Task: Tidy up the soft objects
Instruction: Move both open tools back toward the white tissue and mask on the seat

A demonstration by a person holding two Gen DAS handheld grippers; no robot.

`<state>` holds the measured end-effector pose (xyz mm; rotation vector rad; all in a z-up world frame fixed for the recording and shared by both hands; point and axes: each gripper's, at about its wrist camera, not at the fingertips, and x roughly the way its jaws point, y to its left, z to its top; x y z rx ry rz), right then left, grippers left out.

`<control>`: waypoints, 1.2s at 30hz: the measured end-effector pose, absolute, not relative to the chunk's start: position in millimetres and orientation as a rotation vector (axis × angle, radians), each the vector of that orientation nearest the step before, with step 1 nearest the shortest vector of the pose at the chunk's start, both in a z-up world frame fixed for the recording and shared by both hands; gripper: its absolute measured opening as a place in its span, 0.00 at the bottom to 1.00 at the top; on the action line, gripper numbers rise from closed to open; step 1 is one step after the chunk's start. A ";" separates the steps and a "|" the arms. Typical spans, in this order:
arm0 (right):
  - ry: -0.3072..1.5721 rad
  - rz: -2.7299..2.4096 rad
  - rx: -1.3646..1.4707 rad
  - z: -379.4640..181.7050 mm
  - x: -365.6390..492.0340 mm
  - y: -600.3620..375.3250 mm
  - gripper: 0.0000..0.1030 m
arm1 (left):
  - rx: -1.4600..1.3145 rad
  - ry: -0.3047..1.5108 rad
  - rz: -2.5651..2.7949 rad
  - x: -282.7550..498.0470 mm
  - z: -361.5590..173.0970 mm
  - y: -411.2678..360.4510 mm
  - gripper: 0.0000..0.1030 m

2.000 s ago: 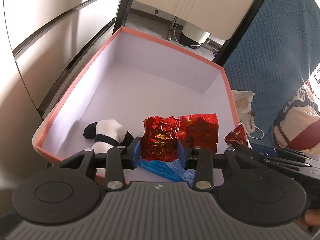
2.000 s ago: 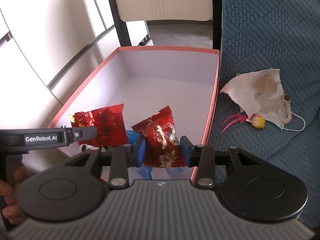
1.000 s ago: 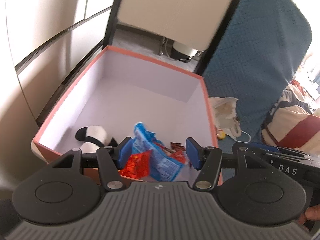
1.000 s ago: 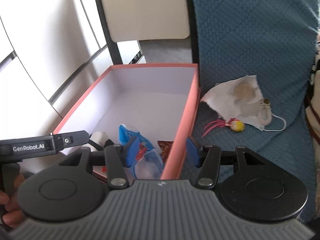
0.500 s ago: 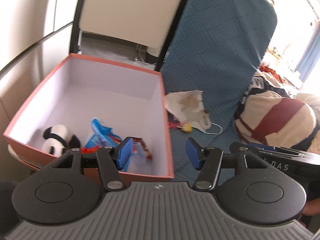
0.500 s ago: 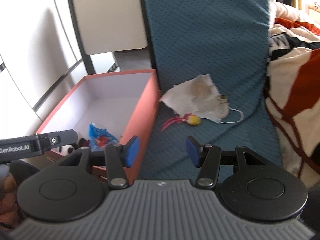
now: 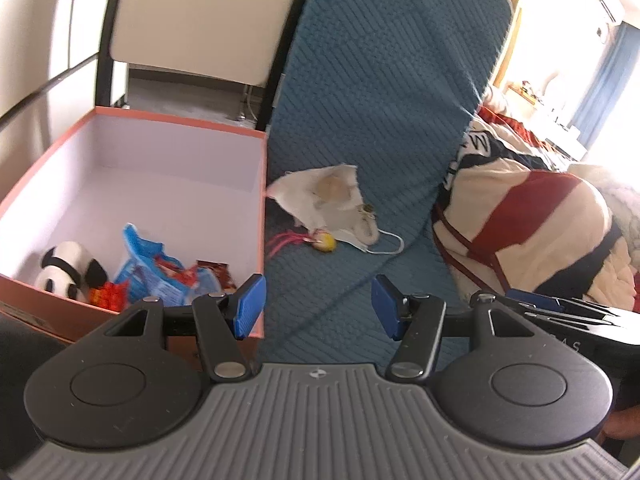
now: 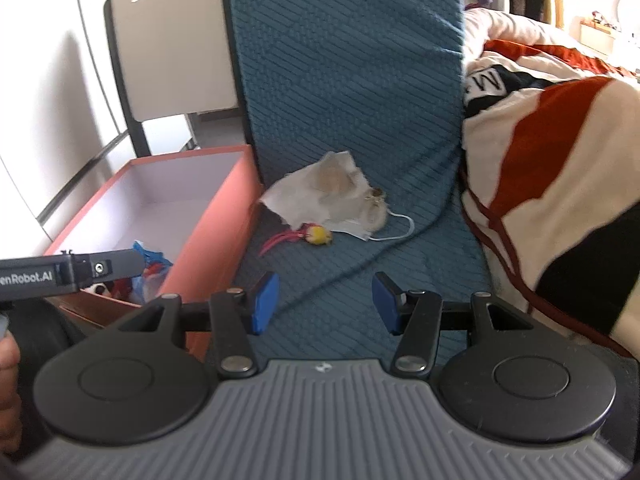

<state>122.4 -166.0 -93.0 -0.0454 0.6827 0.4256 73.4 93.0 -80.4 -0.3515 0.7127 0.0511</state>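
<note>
**Soft things split between the box and the blue cover**

A pile of soft objects lies on the blue quilted cover [image 7: 384, 128], just beside the right wall of the coral box [image 7: 262, 208]: a crumpled white pouch [image 7: 320, 196], a white face mask [image 7: 360, 236] with its ear loop trailing to the right, and a small yellow toy [image 7: 326, 242] with pink strands, touching the pouch's lower edge. The right wrist view shows the same pile, with the pouch [image 8: 320, 192] above the yellow toy [image 8: 318, 235].

Inside the box, at its near end, sit a panda plush [image 7: 66, 266], a blue snack packet [image 7: 150, 270] and red snack packets [image 7: 212, 274] bunched together; the far end of the box floor is bare.

The left gripper [image 7: 318, 306] hangs over the cover near the box's right front corner, its blue fingers [image 7: 250, 306] spread apart with nothing between them. The right gripper [image 8: 325, 301] hangs over the cover in front of the pile, fingers [image 8: 266, 302] likewise spread and holding nothing.

A red, cream and black striped blanket [image 8: 552, 160] is heaped at the right, against the cover
</note>
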 end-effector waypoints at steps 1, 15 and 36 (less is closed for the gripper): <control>0.681 0.419 -0.045 -93.9 121.4 -169.3 0.53 | -0.350 0.714 0.043 74.1 -81.2 89.1 0.62; 0.671 0.362 -0.020 -104.7 113.7 -211.8 0.53 | -0.321 0.778 0.005 80.1 -97.7 49.0 0.62; 0.640 0.374 -0.032 -125.5 157.3 -181.6 0.53 | -0.292 0.858 -0.083 156.5 -138.4 42.7 0.62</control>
